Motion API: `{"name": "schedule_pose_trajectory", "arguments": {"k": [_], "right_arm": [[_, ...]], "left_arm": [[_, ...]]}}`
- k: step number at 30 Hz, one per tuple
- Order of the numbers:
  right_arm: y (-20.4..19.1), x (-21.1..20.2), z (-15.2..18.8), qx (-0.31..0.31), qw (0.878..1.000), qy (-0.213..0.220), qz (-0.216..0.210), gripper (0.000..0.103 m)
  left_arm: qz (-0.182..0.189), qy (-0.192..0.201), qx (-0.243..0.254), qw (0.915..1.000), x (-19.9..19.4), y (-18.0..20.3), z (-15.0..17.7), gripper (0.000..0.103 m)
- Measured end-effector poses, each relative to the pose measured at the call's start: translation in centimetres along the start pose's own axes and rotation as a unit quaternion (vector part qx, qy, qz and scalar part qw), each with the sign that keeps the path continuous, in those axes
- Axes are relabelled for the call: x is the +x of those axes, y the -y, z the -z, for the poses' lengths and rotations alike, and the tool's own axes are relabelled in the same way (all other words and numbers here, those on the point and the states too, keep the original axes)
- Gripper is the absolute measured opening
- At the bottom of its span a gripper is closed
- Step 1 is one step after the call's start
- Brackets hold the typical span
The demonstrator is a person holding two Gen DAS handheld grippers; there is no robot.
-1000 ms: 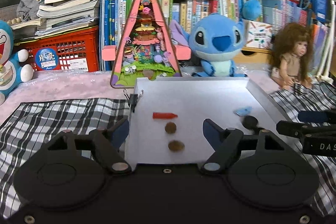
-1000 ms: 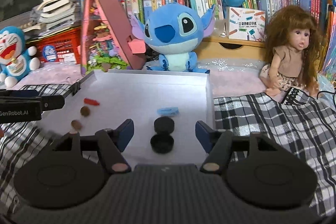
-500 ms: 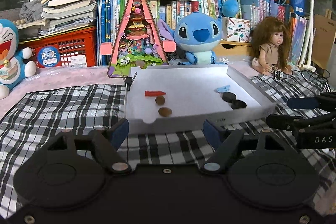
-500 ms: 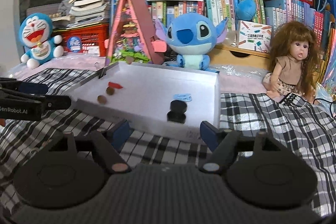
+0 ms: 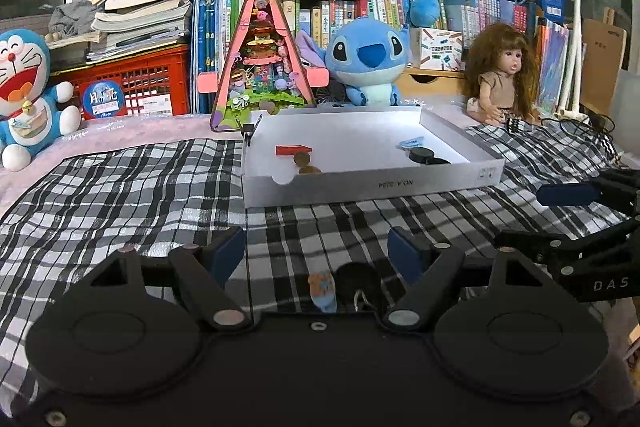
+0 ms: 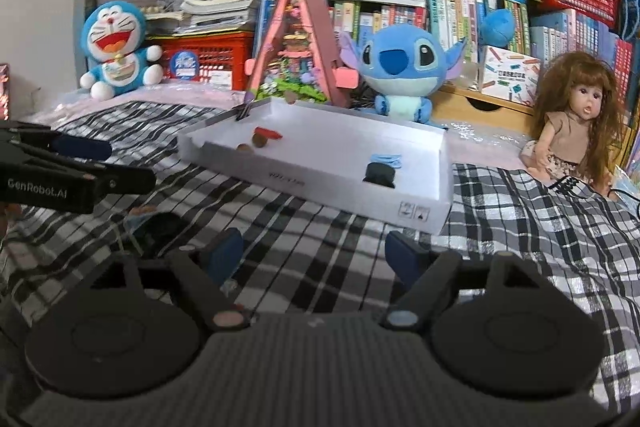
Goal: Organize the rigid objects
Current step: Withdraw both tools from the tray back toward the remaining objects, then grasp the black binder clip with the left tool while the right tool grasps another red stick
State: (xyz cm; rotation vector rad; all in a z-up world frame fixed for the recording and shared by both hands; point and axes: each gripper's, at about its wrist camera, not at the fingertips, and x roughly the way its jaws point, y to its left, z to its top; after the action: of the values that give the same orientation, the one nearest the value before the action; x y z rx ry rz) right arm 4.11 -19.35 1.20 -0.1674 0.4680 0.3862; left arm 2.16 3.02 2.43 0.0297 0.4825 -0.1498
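Left tool point(image 5: 316, 251) wide, empty; right tool point(image 6: 314, 251) opening, empty. Small dark clip point(image 5: 354, 281) just ahead: light, stiff; grip across body.

Black claw point(image 5: 316, 251) — blue pads point(image 5: 226, 249)

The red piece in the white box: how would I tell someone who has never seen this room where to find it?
Find the shallow white box on the checked cloth, in front of the blue plush with big ears. Look in its left half, toward the back. The red piece lies flat there, long and pointed at one end, just behind two round brown discs; nothing else in the box is red.
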Motion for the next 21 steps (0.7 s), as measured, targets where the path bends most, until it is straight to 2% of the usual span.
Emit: {"name": "schedule_pose_trajectory", "arguments": {"k": [6, 15, 21], "right_arm": [[-0.7, -0.7, 1.2, 0.0, 1.0, 0.0, -0.004, 0.087], [-0.8, -0.6, 2.9, 0.012, 1.0, -0.012, 0.002, 0.087], [-1.6, -0.8, 3.5, 0.004, 1.0, -0.001, 0.013, 0.087]], "left_arm": [[0.007, 0.008, 0.011, 0.9999, -1.0, 0.9, 1.3, 0.078], [-0.002, -0.007, 0.012, 0.9999, -0.4, 1.5, 3.2, 0.078], [-0.004, -0.01, 0.018, 0.9998, 0.0, 1.8, 3.9, 0.075]]}}
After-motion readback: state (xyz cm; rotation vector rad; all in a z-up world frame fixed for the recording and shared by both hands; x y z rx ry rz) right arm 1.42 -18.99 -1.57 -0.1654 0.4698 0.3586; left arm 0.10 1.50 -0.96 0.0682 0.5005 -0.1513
